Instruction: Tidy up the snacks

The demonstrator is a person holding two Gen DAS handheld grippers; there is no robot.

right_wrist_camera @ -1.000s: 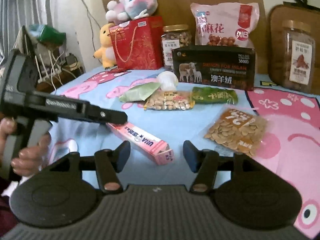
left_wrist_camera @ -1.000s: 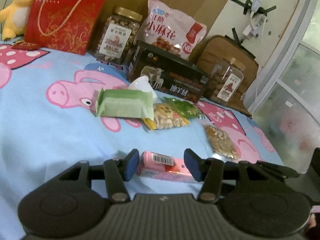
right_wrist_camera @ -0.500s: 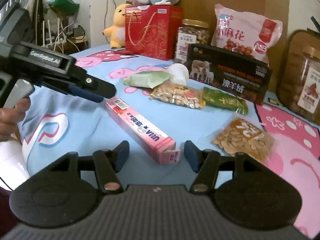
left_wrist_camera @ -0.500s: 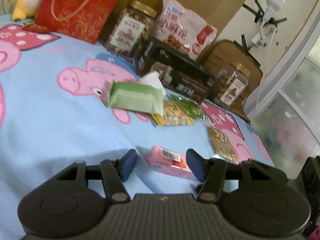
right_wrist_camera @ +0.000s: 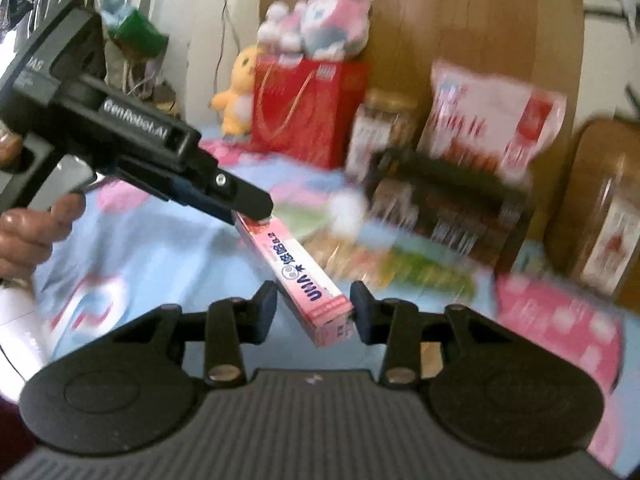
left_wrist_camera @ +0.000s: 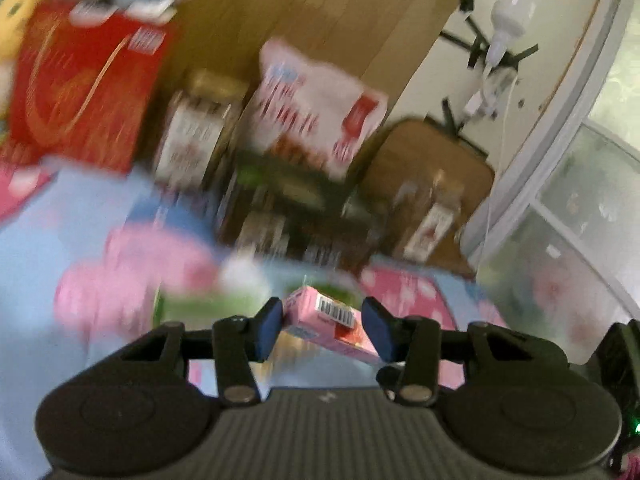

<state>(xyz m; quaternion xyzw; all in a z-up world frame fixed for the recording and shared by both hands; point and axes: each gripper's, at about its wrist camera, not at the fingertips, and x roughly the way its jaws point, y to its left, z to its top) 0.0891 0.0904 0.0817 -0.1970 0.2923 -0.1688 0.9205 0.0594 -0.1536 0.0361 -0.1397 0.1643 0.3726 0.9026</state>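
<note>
A long pink candy box hangs in the air above the blue cloth, tilted. My left gripper is shut on its barcode end; in the right wrist view that gripper comes in from the left and clamps the box's far end. My right gripper has its near end between its fingers, touching both pads, and looks shut on it. Both views are motion-blurred.
Along the back stand a red gift bag, a nut jar, a pink-white snack bag, a dark box and another jar. Small snack packets lie on the pig-print cloth.
The pink box lay on the cloth between open jaws. Both grippers have closed on its ends and lifted it off the cloth.
</note>
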